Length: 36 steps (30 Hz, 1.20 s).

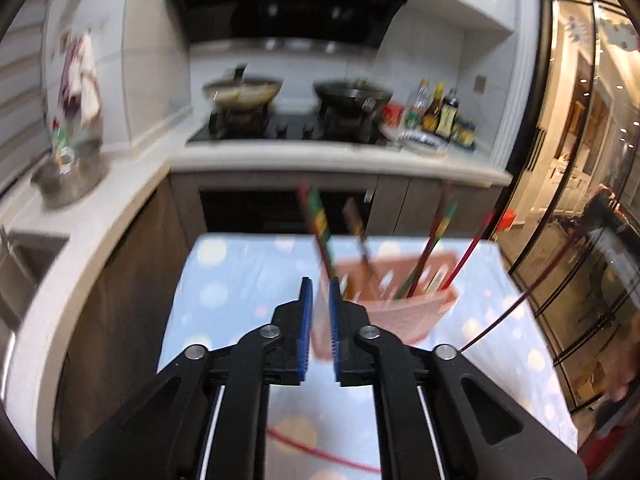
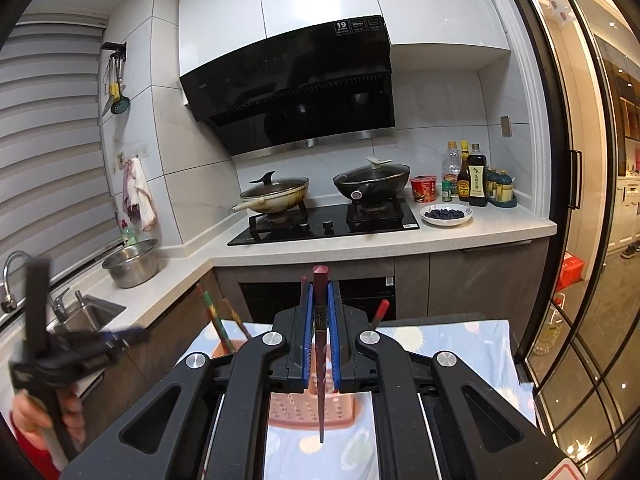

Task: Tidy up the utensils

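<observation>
The right claw [image 2: 319, 292] is clamped tight on a single dark red chopstick [image 2: 320, 360], which stands nearly upright between the blue pads — its square top poking above the fingertips, its thin tip hanging just over the pink perforated utensil basket [image 2: 280, 410]. That basket sits on the desk [image 2: 452, 344], which wears a pale blue cloth dotted with soft coloured spots.

From the left wrist view the same pink basket [image 1: 416, 312] leans a little and already carries several chopsticks [image 1: 428, 252], red and green ones fanned out at different angles. The left claw [image 1: 320, 292] hovers just in front of the basket's near corner with its jaws only a narrow way apart — nothing pressed between the pads, though the picture is blurred there. In the right wrist view the left claw [image 2: 120, 338] shows at the far left edge, with a hand [image 2: 48, 412] gripping its handle.

Behind the desk runs the kitchen counter: a cream wok [image 2: 276, 196] and a black lidded wok [image 2: 372, 182] on the hob, a steel colander [image 2: 132, 264] near the sink, bottles and a small plate of dark berries [image 2: 446, 215] at the right.
</observation>
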### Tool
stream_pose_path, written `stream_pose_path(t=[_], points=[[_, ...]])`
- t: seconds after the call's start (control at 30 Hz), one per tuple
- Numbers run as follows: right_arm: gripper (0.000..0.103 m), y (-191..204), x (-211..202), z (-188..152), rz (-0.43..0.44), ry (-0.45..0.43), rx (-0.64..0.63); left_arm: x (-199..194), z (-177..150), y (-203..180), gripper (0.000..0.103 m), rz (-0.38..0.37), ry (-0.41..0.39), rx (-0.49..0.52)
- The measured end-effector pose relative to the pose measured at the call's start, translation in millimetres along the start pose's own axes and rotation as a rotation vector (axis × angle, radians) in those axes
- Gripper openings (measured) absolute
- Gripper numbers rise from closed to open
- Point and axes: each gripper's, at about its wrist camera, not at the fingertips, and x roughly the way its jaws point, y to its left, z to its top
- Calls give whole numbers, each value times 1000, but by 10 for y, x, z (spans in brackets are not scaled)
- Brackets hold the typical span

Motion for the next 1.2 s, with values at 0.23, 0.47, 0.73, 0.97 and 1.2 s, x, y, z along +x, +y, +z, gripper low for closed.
stream_pose_path(t=[0.23,0.47,0.73,0.97,1.2], points=[[7,22,-305,-336,17,39,33,488,-729,266,31,78,186,-46],[7,68,-365,-641,20,112,58,940,-842,488,35,134,250,-46],[7,122,-353,-774,17,152,61,1329,-1207,619,35,152,375,-26],[7,192,-423,-826,28,157,57,972,-1589,584,35,124,387,-4],[7,202,-555,-952,36,167,69,316,-2146,433,43,42,405,-11]])
